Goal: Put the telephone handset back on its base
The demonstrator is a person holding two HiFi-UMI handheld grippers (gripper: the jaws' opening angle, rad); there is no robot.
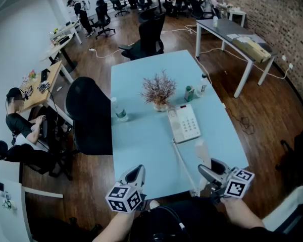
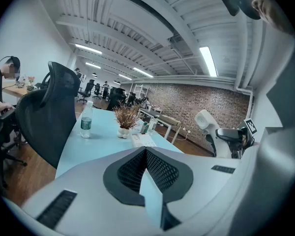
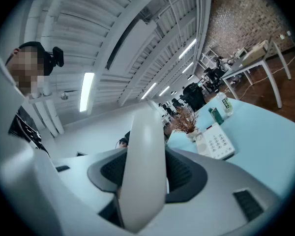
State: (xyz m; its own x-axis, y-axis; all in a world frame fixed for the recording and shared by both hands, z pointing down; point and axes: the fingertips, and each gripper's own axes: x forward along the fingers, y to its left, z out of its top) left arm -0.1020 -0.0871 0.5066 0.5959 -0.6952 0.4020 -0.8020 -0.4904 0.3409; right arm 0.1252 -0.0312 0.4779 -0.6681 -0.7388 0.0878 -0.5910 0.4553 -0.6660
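From my head view, my right gripper (image 1: 210, 174) is clamped wide around the white plastic telephone handset (image 1: 202, 153), which stands up out of the jaws at the table's near edge. The white push-button telephone base (image 1: 185, 123) lies well apart from it at about eleven o'clock, flat on the pale blue tabletop (image 1: 136, 140). To do this well, I judge I should carry the handset over the bare cradle strip along the base's nine-o'clock side, turn it lengthwise to match, and lower it level. I must also mind the thin white cord (image 1: 182, 163) running from the base toward me, since it could tug the base. My left gripper (image 1: 135, 174) hovers at the near edge at nine o'clock of the right one. In the left gripper view its dark pads meet at the tips with nothing between them, so it is free to steady the base. At three o'clock that view shows the handset raised in the other gripper. In the right gripper view the handset fills the gap between the pads, and the base sits at two o'clock. Beyond the base stand a dried reddish plant in a white pot (image 1: 159, 91), a clear water bottle (image 1: 119, 110) and a green can (image 1: 189, 93). A black mesh office chair (image 1: 91, 115) stands at the table's nine-o'clock side on a dark wooden floor (image 1: 257, 110). At one o'clock a red brick wall (image 1: 278, 14) closes the open office.
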